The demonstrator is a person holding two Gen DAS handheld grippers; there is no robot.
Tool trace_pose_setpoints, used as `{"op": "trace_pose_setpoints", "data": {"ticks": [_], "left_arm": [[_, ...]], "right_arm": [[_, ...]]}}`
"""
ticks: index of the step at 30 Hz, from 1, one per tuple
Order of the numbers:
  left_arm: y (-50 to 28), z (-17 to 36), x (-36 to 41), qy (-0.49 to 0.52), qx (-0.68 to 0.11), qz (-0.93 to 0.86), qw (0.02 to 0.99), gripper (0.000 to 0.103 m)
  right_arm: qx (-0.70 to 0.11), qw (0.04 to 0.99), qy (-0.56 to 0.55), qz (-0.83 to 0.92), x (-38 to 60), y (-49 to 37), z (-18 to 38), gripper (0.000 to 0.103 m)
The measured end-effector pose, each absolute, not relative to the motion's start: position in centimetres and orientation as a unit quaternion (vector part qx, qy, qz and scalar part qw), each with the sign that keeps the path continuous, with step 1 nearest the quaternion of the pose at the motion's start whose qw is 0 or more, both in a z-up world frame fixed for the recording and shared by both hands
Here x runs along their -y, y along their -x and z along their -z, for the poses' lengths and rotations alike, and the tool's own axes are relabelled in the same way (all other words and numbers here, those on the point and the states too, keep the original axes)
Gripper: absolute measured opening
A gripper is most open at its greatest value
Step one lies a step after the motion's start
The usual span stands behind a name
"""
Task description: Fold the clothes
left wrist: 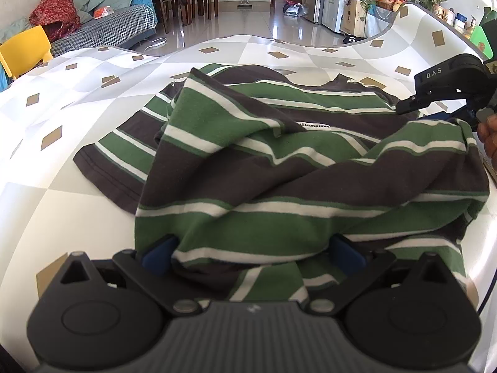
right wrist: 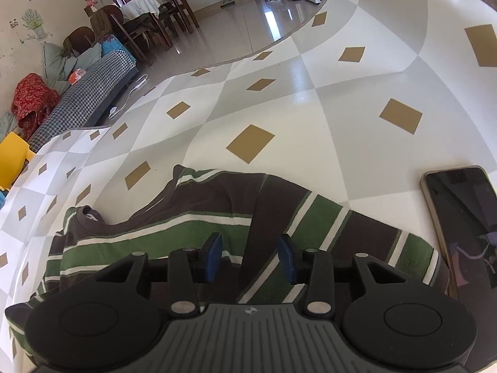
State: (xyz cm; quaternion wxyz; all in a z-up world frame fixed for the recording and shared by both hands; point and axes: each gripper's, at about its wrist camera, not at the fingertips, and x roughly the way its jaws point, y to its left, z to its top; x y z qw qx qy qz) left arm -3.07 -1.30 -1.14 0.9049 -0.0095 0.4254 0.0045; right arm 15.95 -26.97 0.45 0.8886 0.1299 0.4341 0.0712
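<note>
A green, brown and white striped shirt (left wrist: pixel 279 171) lies crumpled on the chequered table cover (left wrist: pixel 93 99). My left gripper (left wrist: pixel 251 248) stands wide open at the shirt's near edge. A bunched fold fills the gap and drapes back over the gripper's body. Its blue pads (left wrist: pixel 158 253) are partly covered by cloth. My right gripper (right wrist: pixel 250 256) hovers over the shirt (right wrist: pixel 186 233) with its jaws part open. A brown band of cloth runs under the gap, and the pads (right wrist: pixel 212 256) stand apart from it. From the left wrist view, the right gripper (left wrist: pixel 435 108) sits at the shirt's far right corner.
A dark phone (right wrist: pixel 459 227) lies on the table cover (right wrist: pixel 279 108) just right of the shirt's sleeve. A hand (left wrist: pixel 489 136) holds the right gripper. The table's far edge curves before a tiled floor with a sofa and a yellow chair (left wrist: pixel 25 49).
</note>
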Motion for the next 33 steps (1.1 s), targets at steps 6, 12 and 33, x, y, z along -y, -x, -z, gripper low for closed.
{"op": "trace_pose_setpoints", "data": {"ticks": [6, 12, 33], "left_arm": [[3.1, 1.2, 1.3, 0.009, -0.422, -0.007, 0.906, 0.103], [3.0, 1.3, 1.1, 0.010, -0.420, -0.005, 0.907, 0.103], [4.3, 0.9, -1.4, 0.018, -0.435, -0.051, 0.899, 0.103]], "right_arm": [[-0.414, 0.904, -0.091, -0.060, 26.8, -17.1, -0.3, 0.038], [-0.394, 0.917, -0.045, -0.051, 25.9, -18.0, -0.1, 0.038], [-0.423, 0.895, -0.042, -0.135, 22.5, -16.5, -0.5, 0.046]]}}
